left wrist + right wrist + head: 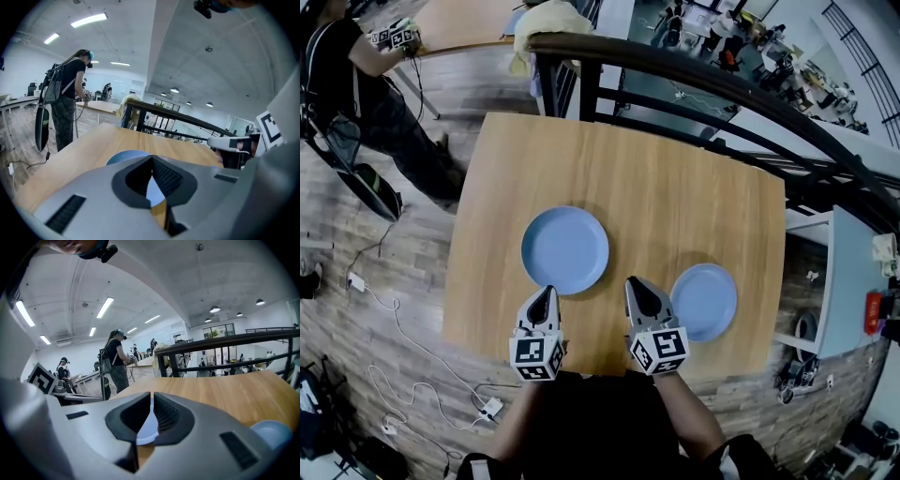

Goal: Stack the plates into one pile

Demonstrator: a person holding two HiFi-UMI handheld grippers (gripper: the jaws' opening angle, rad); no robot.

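Observation:
Two blue plates lie apart on the wooden table (675,187). The larger plate (564,249) is left of centre, the smaller plate (704,301) near the right front. My left gripper (546,292) hovers at the larger plate's near rim, shut and empty. My right gripper (636,284) hangs between the two plates, also shut with nothing in it. In the left gripper view the closed jaw tips (151,161) point over the larger plate (123,157). From the right gripper (152,401), the smaller plate (273,432) shows at the lower right.
A black metal railing (694,80) runs along the table's far and right edges. A person (366,84) stands off the far left corner beside another table (459,23). Cables and a power strip (490,408) lie on the floor at the left.

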